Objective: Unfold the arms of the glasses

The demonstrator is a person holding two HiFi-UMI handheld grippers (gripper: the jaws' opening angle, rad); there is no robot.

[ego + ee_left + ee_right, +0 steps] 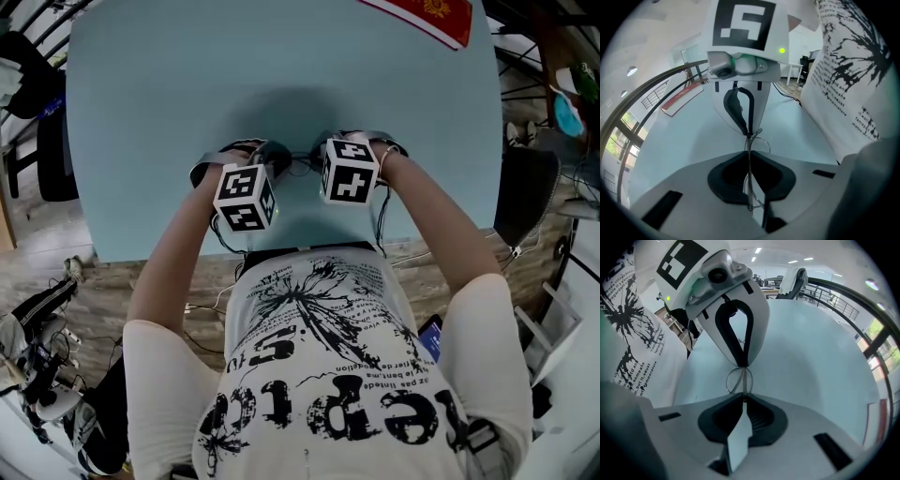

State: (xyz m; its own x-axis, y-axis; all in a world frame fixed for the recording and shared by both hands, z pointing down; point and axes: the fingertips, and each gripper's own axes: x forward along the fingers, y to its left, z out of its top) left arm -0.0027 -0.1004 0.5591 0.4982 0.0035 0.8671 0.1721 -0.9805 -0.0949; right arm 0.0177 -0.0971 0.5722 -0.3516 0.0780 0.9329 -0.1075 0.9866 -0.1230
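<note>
Left claw (749, 157): pinched shut on the wire glasses (761, 142), which lie just ahead of its tips.
Right claw (743, 398): shut on the same frame, tip to tip with the left.
Long axis: I judge it runs claw to claw, over the table (169, 94); neither claw is nearer.

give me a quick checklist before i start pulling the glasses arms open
1. Left gripper shut on the glasses: ok.
2. Right gripper shut on the glasses: ok.
3. Grippers face each other, tips close, on separate spots: ok.
4. Which part each one holds, arm or frame: cannot tell.
5. Red-edged sheet far from both grippers on the table: ok.
</note>
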